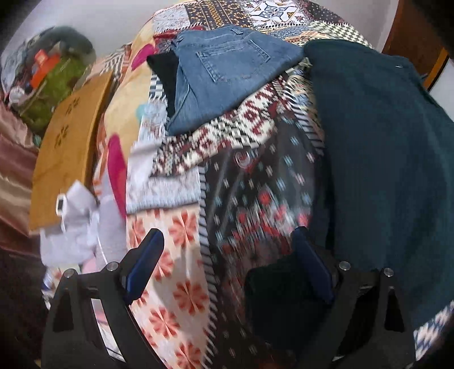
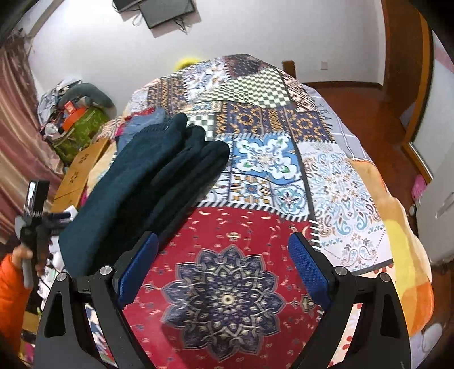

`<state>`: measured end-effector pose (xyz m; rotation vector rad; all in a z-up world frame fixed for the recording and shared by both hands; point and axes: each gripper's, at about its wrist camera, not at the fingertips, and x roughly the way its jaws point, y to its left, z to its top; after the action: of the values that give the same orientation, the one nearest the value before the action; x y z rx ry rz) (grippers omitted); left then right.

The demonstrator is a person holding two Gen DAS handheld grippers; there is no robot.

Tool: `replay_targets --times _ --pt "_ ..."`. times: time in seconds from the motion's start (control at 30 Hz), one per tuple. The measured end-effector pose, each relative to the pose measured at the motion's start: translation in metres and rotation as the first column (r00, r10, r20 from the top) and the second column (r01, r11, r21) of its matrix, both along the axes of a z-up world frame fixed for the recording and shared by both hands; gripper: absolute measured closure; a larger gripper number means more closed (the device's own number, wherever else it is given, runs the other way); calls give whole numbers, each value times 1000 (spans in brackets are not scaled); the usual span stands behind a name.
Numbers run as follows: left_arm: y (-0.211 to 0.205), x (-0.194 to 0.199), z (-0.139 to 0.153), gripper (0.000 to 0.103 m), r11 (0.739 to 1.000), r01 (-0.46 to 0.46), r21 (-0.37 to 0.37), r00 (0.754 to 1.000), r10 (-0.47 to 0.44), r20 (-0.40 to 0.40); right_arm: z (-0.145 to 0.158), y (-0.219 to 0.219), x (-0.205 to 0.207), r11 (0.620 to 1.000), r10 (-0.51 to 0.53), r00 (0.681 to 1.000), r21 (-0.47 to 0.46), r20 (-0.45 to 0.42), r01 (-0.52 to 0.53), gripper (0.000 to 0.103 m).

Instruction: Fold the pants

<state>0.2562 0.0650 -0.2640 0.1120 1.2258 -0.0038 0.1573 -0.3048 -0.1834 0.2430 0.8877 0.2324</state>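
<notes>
Patchwork bedspread [image 2: 264,159] across centre frame, red medallion panel nearest. Folded blue jeans [image 1: 227,76] upper centre of left wrist view. Tan cardboard box [image 1: 68,159] at left edge. Cluttered pile [image 2: 73,119], possibly bags, upper left. Wall-mounted screen [image 2: 167,11] top.

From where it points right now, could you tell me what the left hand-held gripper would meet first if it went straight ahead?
Probably the patchwork bedspread: the open left hand-held gripper holds nothing. The folded jeans lie farther on; depth is unclear.
</notes>
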Motion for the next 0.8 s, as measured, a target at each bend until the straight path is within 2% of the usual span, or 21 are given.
replay_targets --times 0.03,0.1,0.17,0.23,0.37,0.47,0.57,0.6,0.67,0.7,0.77,0.8 --pt "-5 -4 2 10 1000 -2 -9 1000 2 2 1 2 0 1000 8 1000 4 5 -8 11" --pt "-12 -11 7 21 999 3 -33 1000 -2 11 5 9 -2 1000 28 999 11 20 -28 11" --pt "-27 -22 18 27 999 19 -37 999 -18 44 8 15 -4 999 45 998 1 36 -45 11" --pt "-38 -27 24 28 999 28 -42 997 -25 71 11 19 -5 998 57 997 -14 54 -56 11" --pt "-44 -29 37 28 976 41 -214 997 -26 71 13 25 -2 997 75 995 -10 67 -74 11" --pt "-53 -30 54 28 979 42 -198 992 -17 128 14 28 0 996 87 993 5 78 -88 11" --pt "-55 -31 71 28 968 37 -248 985 6 171 11 33 0 995 101 992 6 77 -102 13" --pt "-58 -32 76 28 964 45 -260 983 3 183 8 34 1 994 107 992 0 74 -107 14" --pt "-64 -34 80 28 961 70 -266 981 -18 193 3 38 3 993 117 991 -18 59 -116 28" --pt "-71 -35 78 28 961 88 -263 982 -38 187 -1 40 6 992 123 991 -30 44 -122 32" --pt "-80 -35 71 28 964 106 -243 984 -67 163 -11 44 10 988 141 990 -56 6 -141 47" --pt "-85 -34 62 28 969 111 -222 987 -81 142 -16 45 12 986 159 987 -51 -7 -159 49"
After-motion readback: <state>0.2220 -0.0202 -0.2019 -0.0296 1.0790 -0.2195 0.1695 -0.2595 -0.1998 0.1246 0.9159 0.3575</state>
